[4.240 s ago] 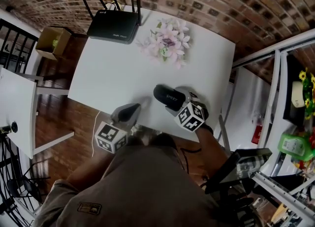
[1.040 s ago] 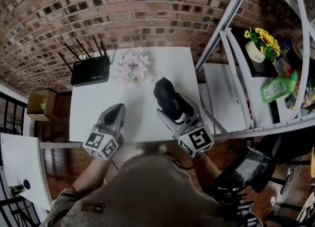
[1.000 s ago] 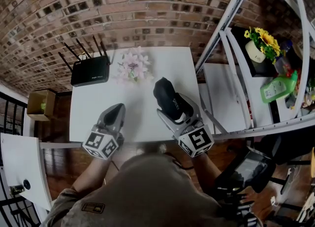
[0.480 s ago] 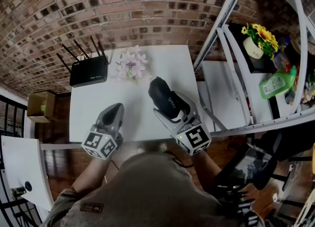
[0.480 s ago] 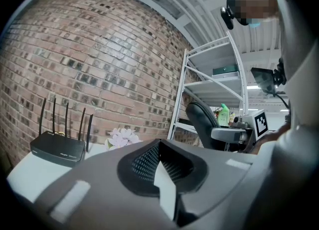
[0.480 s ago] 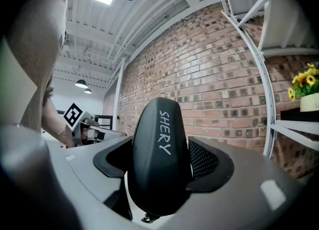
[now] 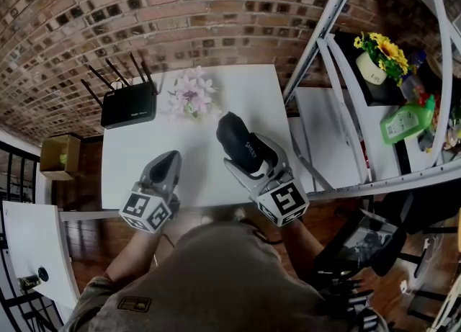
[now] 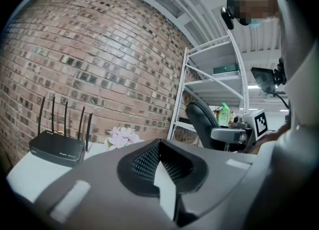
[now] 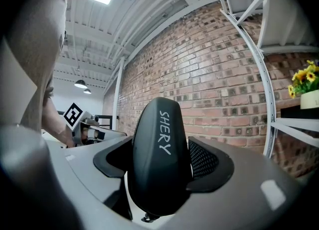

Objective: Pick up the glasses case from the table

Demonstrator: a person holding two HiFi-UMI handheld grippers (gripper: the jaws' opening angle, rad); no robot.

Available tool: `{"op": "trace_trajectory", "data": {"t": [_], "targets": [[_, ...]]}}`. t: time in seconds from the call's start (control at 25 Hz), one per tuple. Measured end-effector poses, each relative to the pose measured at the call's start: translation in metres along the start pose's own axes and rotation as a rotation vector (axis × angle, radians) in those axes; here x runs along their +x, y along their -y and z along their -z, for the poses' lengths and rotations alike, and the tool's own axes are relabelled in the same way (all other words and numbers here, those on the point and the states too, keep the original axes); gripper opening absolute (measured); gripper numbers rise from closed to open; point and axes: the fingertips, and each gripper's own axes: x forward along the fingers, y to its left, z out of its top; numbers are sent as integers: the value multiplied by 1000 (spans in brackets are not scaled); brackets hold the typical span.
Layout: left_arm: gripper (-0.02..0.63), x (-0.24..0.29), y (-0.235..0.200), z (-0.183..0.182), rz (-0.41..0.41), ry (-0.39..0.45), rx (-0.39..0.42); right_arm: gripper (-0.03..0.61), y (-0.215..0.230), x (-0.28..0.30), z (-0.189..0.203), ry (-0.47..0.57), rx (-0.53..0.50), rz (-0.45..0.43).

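Sitting between the fingers (image 9: 212, 163) of the right gripper (image 7: 252, 163), the black glasses case (image 7: 232, 132) is clamped across its narrow width, roughly at mid-length, with its rounded end poking out past the fingertips. The right gripper view shows both meshed pads pressed against its sides and white lettering running along its top. It hangs over the right part of the white bench (image 7: 245, 86); it looks lifted clear of the surface, though the steep head view does not settle how far.

The case reads as a hard, smooth shell: stiff, light, and not fragile, but its curved, slick sides could let it squirm out of a loose pinch. The middle, where the sides run closest to parallel, seems the sound place to hold it, and a steady squeeze should be enough.

The left gripper (image 7: 167, 165) hovers over the bench's near left part, well apart from the case, its fingers (image 8: 149, 161) drawn together on nothing. Farther back stand a bunch of pale flowers (image 7: 189, 95) and a black router (image 7: 130, 105) near the brick wall, with a white metal shelf rack (image 7: 324, 28) to the right.
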Motion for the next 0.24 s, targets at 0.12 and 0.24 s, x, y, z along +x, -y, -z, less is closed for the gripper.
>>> {"op": "trace_trajectory", "data": {"t": [0.12, 0.24], "targets": [[-2, 1, -1, 0, -4, -2, -3, 351, 2, 1, 0, -3, 2, -1], [-2, 2, -1, 1, -9, -3, -4, 351, 3, 1, 2, -4, 6, -2]]}}
